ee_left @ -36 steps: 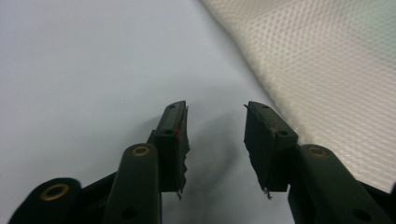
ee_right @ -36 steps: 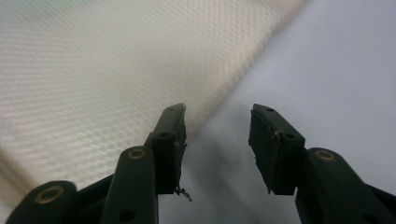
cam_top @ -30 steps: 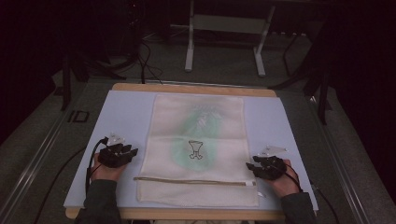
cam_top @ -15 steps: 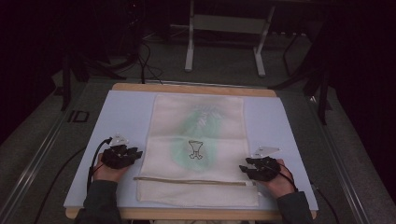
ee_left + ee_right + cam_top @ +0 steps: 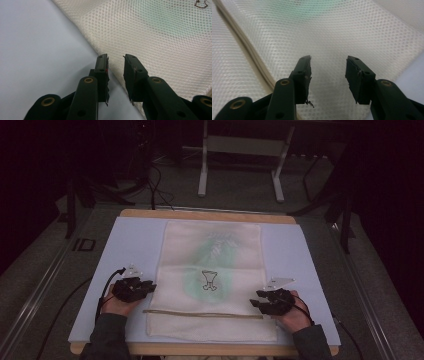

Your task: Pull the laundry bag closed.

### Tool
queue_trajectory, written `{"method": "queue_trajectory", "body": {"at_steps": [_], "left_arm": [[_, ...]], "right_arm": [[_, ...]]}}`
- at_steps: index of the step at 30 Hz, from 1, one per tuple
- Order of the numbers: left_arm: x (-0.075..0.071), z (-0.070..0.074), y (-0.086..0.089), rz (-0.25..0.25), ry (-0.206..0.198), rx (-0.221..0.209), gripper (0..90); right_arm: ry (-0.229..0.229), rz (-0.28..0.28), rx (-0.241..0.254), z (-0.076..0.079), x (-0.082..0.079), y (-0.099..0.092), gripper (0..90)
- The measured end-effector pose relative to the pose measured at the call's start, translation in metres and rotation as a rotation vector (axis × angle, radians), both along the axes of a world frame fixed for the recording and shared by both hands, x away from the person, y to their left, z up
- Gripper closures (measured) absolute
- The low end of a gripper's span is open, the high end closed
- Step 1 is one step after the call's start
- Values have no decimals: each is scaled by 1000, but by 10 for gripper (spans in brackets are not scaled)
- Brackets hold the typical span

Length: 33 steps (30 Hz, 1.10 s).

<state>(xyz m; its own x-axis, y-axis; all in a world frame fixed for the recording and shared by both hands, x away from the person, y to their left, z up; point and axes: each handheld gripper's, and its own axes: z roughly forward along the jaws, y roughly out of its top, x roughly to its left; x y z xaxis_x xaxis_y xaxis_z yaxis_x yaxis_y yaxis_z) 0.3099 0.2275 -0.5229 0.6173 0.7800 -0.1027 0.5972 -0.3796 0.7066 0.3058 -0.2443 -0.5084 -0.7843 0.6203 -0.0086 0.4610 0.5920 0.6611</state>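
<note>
A pale mesh bag (image 5: 212, 280) lies flat mid-counter on a lilac mat (image 5: 135, 245), a green patch and small dark emblem (image 5: 210, 281) showing, a cream zip (image 5: 202, 314) crossing it near the front. Left gripper (image 5: 147, 286) at its left edge, jaws just closing, nothing gripped; right gripper (image 5: 256, 301) over the mesh, jaws wide.

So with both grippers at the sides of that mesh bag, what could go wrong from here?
The left gripper straddles the edge of the mesh bag, and its jaws have just been closing with a gap left; it could pinch only a sliver of mesh and slip off, or catch the blue mat too. The right gripper is open over the mesh near the zipper; its fingers might snag the netting. Uneven pulls could skew the bag.
</note>
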Motion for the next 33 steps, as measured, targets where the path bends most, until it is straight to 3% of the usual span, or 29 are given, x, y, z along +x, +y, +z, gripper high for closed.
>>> {"method": "queue_trajectory", "body": {"at_steps": [9, 17, 33], "left_arm": [[0, -1, -2, -31, 7, -15, 787], [0, -3, -8, -68, 21, 6, 892], [2, -6, -10, -94, 49, 25, 896]], "right_arm": [[4, 29, -4, 0, -3, 10, 549], [0, 51, 0, 1, -5, 17, 544], [-2, 95, -13, 2, -9, 32, 557]]}}
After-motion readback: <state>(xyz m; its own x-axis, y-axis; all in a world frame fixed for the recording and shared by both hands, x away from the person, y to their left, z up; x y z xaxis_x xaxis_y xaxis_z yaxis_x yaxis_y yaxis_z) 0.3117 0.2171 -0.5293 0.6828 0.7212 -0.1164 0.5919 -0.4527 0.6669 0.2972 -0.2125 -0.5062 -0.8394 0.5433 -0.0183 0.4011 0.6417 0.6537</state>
